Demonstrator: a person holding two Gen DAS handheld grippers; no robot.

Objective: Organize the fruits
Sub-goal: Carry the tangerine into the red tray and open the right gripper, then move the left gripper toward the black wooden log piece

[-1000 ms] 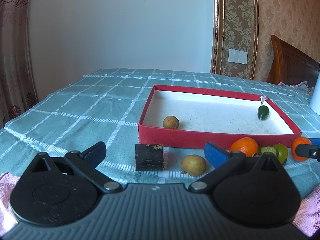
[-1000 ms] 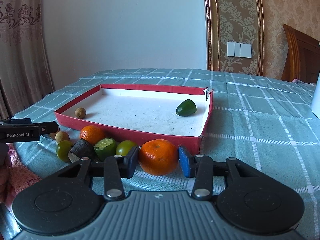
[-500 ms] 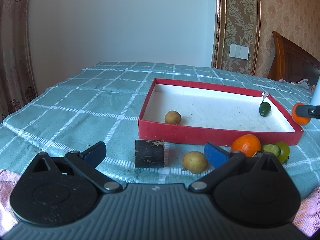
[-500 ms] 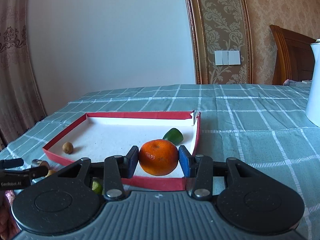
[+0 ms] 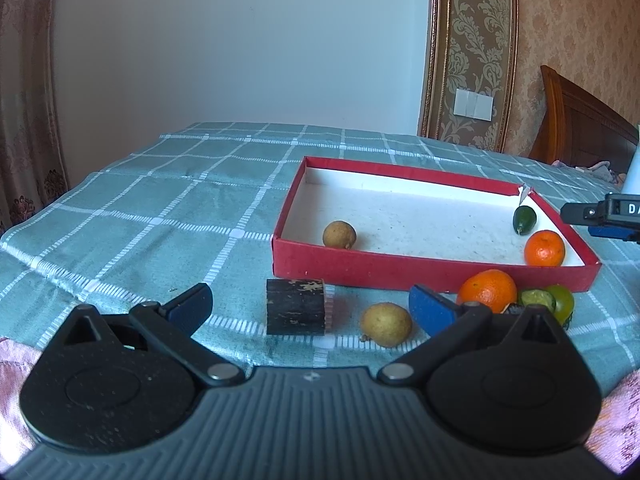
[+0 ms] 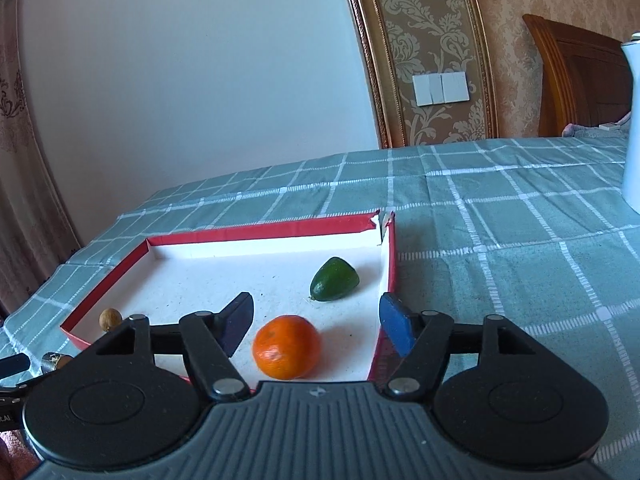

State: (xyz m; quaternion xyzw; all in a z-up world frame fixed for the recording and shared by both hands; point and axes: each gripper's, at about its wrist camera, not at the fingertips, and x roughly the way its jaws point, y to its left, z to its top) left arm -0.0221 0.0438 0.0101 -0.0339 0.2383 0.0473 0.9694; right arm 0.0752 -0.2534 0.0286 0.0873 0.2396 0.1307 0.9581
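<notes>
A red tray (image 5: 420,276) with a white floor lies on the checked cloth. Inside it are a brown longan (image 5: 339,234), a small green fruit (image 5: 524,218) and an orange (image 5: 544,248). In the right wrist view the orange (image 6: 286,347) lies on the tray floor (image 6: 224,276) between my open right gripper's (image 6: 316,322) fingers, apart from both pads, near the green fruit (image 6: 334,284). My left gripper (image 5: 310,306) is open and empty above a dark block (image 5: 296,306) and a yellowish fruit (image 5: 385,324). Another orange (image 5: 487,291) and green fruits (image 5: 548,302) lie before the tray.
A white jug (image 6: 632,120) stands at the far right on the cloth. A wooden headboard (image 6: 576,80) and a patterned wall are behind. A curtain (image 5: 24,100) hangs at the left. The right gripper's side (image 5: 604,216) shows at the left wrist view's right edge.
My right gripper carried the orange up over the tray's near-right corner and opened. The orange now lies on the tray floor. My left gripper stayed open, almost still.
</notes>
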